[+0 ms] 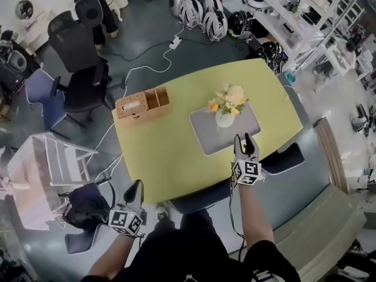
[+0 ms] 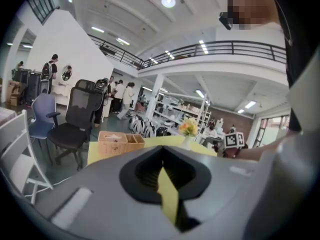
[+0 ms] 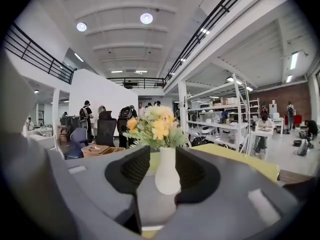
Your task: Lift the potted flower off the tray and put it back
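1. The potted flower (image 1: 225,111) has yellow and cream blooms in a white, round-bellied vase. It stands upright on the flat grey rectangular tray (image 1: 236,137), in the tray's far half.
2. The tray lies on the right half of the yellow-green table (image 1: 164,157), with bare grey surface showing at the flower's 6 o'clock.
3. In the head view the right gripper (image 1: 245,138) sits at about 5 o'clock from the flower. Its tips are at the tray's near edge and point toward the vase.
4. Its black ribbed fingers (image 3: 131,170) stand partly apart. The right gripper view shows the vase lined up in the gap between them, but it sits beyond the tips and neither pad touches it, so this gripper holds nothing.
5. A woven wicker box with open compartments (image 1: 143,104) rests on the table at the flower's 9 o'clock, well apart from the tray.
6. The left gripper (image 1: 136,185) hangs at roughly 7 o'clock from the flower, off the table's near-left corner and well apart from everything on it.
7. Its fingers (image 2: 144,170) meet at the tips with nothing gripped — only a sliver of the yellow table shows through the slit lower down.
8. Out at 10 o'clock, on the grey floor beyond the table, stand a black office chair (image 1: 79,46) and a blue chair (image 1: 41,96).
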Tool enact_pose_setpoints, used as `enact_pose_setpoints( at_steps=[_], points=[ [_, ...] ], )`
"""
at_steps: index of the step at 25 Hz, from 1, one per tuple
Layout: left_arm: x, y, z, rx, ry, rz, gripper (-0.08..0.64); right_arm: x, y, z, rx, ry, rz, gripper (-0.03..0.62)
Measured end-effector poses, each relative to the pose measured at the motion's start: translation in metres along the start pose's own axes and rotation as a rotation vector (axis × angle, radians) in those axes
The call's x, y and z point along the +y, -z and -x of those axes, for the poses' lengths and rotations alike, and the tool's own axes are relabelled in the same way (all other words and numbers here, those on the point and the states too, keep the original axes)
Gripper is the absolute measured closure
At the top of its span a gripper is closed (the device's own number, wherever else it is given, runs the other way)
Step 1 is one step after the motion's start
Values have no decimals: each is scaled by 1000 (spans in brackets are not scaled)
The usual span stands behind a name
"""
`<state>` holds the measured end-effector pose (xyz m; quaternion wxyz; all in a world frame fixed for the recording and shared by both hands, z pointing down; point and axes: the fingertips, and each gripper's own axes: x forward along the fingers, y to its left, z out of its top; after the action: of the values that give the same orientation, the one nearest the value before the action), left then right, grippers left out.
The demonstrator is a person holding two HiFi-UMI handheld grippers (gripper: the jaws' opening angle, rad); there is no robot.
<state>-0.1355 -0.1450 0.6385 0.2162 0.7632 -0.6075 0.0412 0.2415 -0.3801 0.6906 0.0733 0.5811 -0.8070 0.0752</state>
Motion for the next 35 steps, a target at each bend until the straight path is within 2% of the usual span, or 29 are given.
enact_pose_setpoints(
  at_steps=[7, 11, 17, 24, 35],
  points=[
    [-1, -34, 58, -100, 126, -66, 554, 104, -73, 113, -78, -34, -72, 553],
    [-9, -43, 104, -149, 205, -106, 554, 174, -99, 188, -110, -72, -99, 589],
    [-24, -44, 162, -209, 314, -151, 554, 253, -112, 293, -127, -91, -98, 589],
    [-49, -40, 193, -231, 375, -149, 554, 284, -109, 356, -115, -102, -99, 591],
    [-77, -32, 209, -228, 382, -154, 554, 297, -109, 385, -133, -133, -117, 592]
  ],
)
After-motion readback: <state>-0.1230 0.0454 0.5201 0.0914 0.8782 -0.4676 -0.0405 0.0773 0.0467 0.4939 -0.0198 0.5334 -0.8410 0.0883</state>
